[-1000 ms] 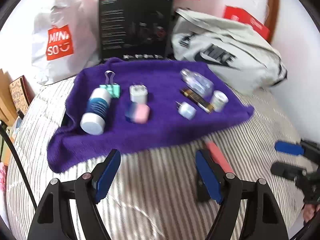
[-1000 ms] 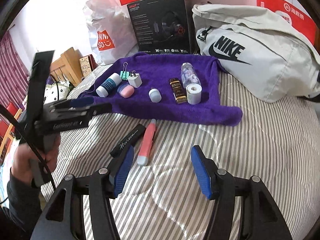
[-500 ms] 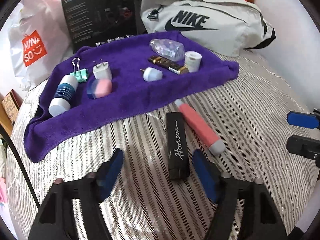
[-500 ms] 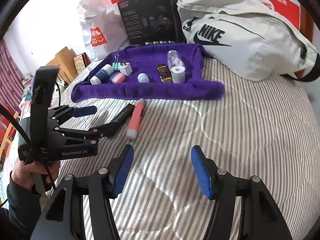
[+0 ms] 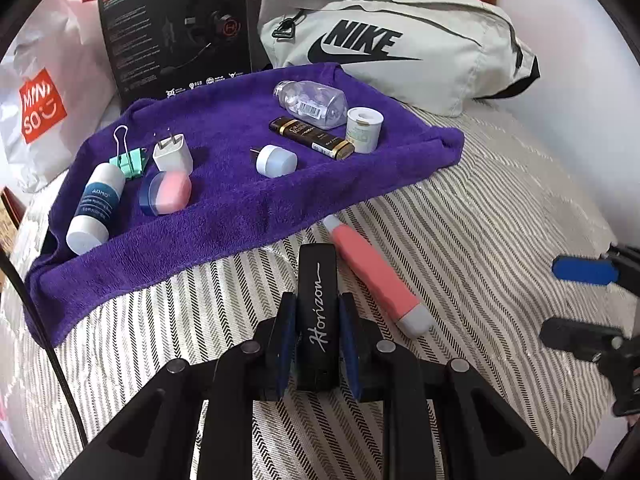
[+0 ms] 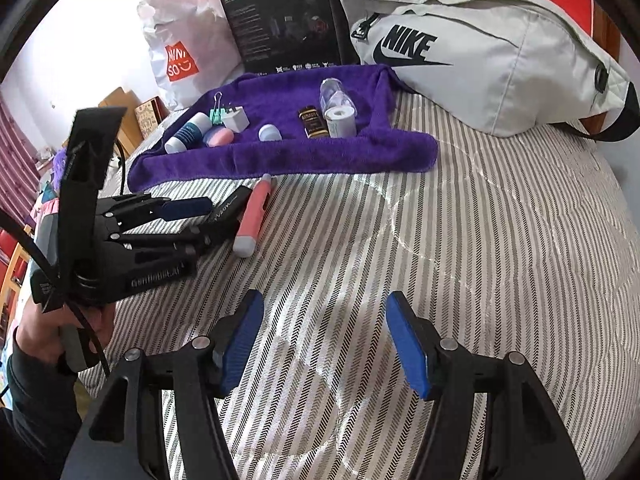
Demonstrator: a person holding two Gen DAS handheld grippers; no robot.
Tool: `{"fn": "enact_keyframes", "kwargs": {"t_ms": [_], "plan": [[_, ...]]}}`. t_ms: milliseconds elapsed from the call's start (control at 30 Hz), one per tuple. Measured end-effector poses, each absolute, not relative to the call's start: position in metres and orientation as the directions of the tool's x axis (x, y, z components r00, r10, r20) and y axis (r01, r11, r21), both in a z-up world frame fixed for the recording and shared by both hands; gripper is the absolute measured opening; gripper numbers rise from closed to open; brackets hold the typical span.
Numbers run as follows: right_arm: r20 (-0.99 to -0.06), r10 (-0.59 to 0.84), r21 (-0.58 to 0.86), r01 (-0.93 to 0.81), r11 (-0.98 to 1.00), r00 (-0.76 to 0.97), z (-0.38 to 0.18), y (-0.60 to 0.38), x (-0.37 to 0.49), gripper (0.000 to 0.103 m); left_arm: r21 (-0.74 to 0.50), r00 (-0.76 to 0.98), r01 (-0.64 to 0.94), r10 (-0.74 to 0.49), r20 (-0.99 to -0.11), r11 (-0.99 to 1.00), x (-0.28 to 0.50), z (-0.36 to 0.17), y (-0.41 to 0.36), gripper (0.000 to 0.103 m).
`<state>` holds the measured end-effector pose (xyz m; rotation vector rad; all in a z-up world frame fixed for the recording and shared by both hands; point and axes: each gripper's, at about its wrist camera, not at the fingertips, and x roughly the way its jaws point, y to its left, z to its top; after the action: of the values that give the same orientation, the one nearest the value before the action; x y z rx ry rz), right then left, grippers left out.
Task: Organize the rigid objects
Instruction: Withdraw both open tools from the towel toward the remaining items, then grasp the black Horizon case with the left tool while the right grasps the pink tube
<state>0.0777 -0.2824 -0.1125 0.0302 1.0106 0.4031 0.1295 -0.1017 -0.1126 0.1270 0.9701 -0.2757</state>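
Grip: left gripper (image 5: 318, 340) has its blue pads pressed on both long sides of the black "Horizon" stick (image 5: 318, 312), low centre of the left wrist view. It holds the near half, leaving the far end free to lead toward the towel.
Contact with bedding: the stick appears to lie on the striped bedspread (image 5: 460, 248); I cannot tell whether it is lifted at all.
Neighbour: pink and white stick (image 5: 376, 276) lies just right of the black one, angled toward the lower right, close beside but apparently not touching the gripper. A straight lift seems wise so it is not dragged along.
Right tool: right gripper (image 6: 324, 344) hangs wide open over bare bedspread at the bottom of its own view, holding nothing, well apart from the items. Probably waiting its turn, perhaps for the pink stick.
Collection area: purple towel (image 5: 248, 216) fills the upper left and middle of the left view. On it stand a blue-and-white tube (image 5: 96, 208), a green binder clip (image 5: 130, 156), a white plug adapter (image 5: 173, 154), a pink-and-blue case (image 5: 166, 199), a small white capsule light (image 5: 275, 161), a black-and-gold bar (image 5: 311, 138), a clear bottle (image 5: 310, 103) and a white roll (image 5: 363, 129).
Judgement: two sticks remain off the towel, so the sorting looks nearly done. Open towel along the front edge looks like the likely spot for them.
Backdrop: grey Nike bag (image 5: 392, 40) at top of frame, not involved.
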Motion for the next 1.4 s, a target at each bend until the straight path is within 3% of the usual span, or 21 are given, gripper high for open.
{"fn": "enact_keyframes", "kwargs": {"t_ms": [633,1400], "plan": [[-0.797,0.387,0.222,-0.370,0.902,0.463,-0.120,-0.223,0.112,0.063,-0.016,0.531,0.141,-0.089,-0.843,0.990,0.109,-0.112,-0.028,0.021],[-0.830,0.263,0.047,-0.410,0.911,0.491,-0.140,-0.165,0.144,0.055,-0.028,0.563,0.087,-0.073,-0.823,0.996,0.098,-0.114,-0.015,0.022]]}}
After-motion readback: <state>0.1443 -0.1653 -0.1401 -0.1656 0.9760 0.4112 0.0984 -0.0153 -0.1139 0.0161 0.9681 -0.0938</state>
